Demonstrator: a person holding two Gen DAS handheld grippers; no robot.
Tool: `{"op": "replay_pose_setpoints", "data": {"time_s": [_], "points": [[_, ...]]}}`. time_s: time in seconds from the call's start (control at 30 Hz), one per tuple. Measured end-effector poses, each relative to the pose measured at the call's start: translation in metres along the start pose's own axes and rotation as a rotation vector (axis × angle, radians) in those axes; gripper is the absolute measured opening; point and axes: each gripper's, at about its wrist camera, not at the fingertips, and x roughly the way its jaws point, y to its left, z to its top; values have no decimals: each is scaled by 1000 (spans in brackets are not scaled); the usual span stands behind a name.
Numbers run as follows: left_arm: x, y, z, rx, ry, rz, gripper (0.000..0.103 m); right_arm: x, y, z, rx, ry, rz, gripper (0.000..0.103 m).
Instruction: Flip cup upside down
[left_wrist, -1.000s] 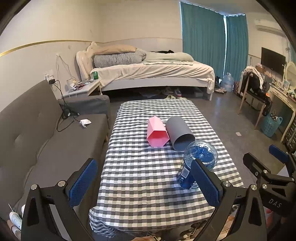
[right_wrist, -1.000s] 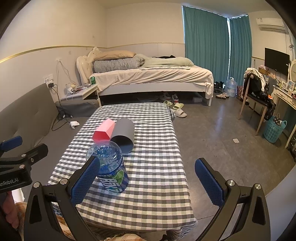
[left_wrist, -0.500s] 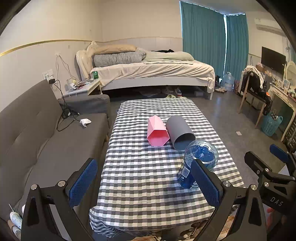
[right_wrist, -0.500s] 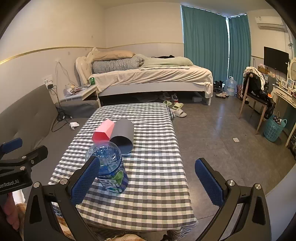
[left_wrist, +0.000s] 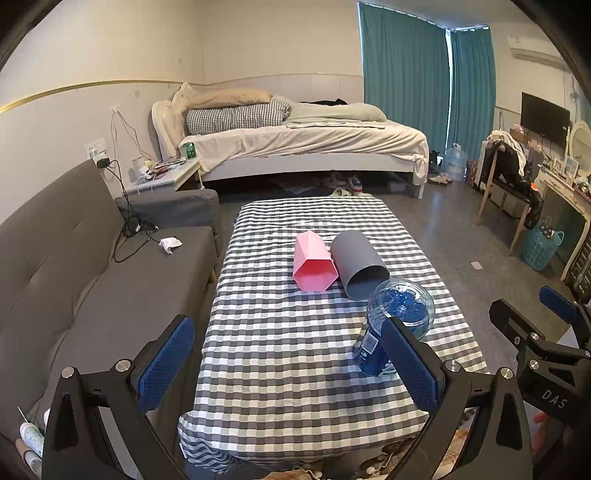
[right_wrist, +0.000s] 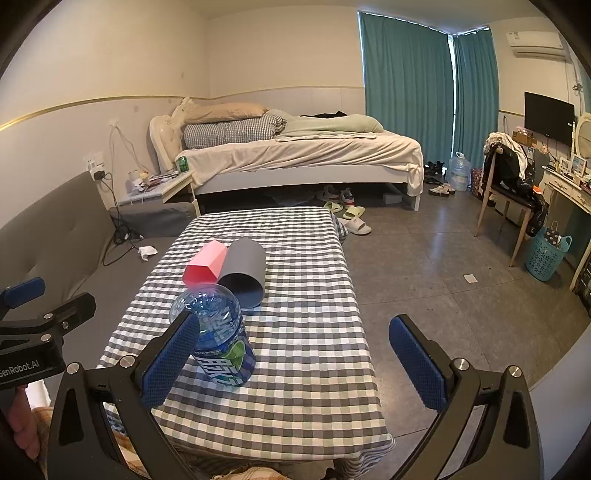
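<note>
Currently I see both cups, pink cup (left_wrist: 314, 264) and grey cup (left_wrist: 356, 264), lying sideways on worktop (left_wrist: 280, 354); left claw (left_wrist: 291, 363) and right claw (right_wrist: 295, 360) gape empty.

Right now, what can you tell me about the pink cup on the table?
The pink cup lies on its side on the checked tablecloth, near the middle of the table. It has flat faces and a six-sided open mouth that faces the cameras, and it looks like smooth plastic, empty inside. Its side rests against the grey cup, which lies beside it the same way. No gripper touches it.
</note>
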Motion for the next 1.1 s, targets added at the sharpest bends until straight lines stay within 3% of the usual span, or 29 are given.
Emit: {"op": "replay_pose_setpoints", "data": {"time_s": [1.1], "points": [[0,3,-2,-1,6,-4,103,-2,0,1,-1,2,-2,103]]}}
